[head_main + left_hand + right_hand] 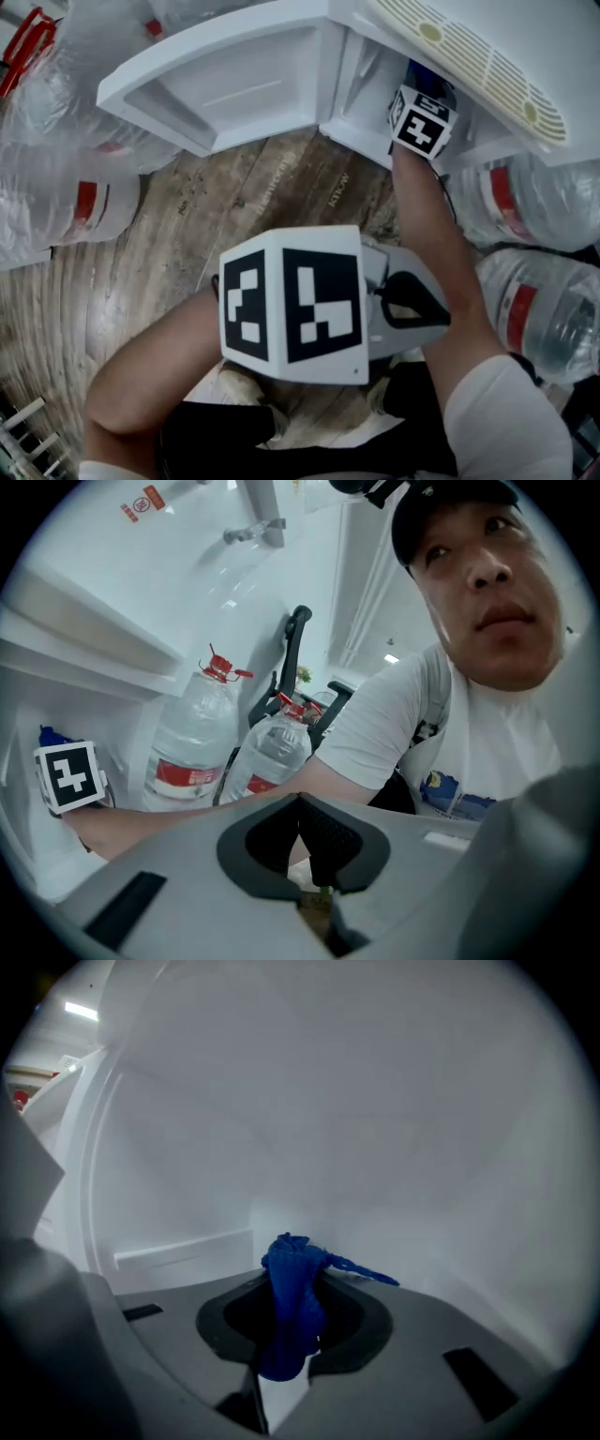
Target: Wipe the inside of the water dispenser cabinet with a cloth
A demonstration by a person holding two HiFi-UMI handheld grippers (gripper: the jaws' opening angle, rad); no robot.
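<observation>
Clad in white short-sleeved T-shirt [394, 714], black cap [450, 499] and dark legwear [281, 441]. Print on shirt front too small to read. Equipped with left gripper [305, 841] in smooth grey plastic, with black ribbed pads [333, 841] set in a black-rimmed hollow and a dark rectangular slot in the shell. Same grey shell, black rim and slots on right gripper [291, 1335]. Each topped with a white, round-cornered cube [292, 305] bearing black square markers.

Wood-plank floor [178, 244]. Big water bottles [56, 202] on floor left of left tongs [307, 846], more bottles [539, 202] right of right tongs [291, 1335].
</observation>
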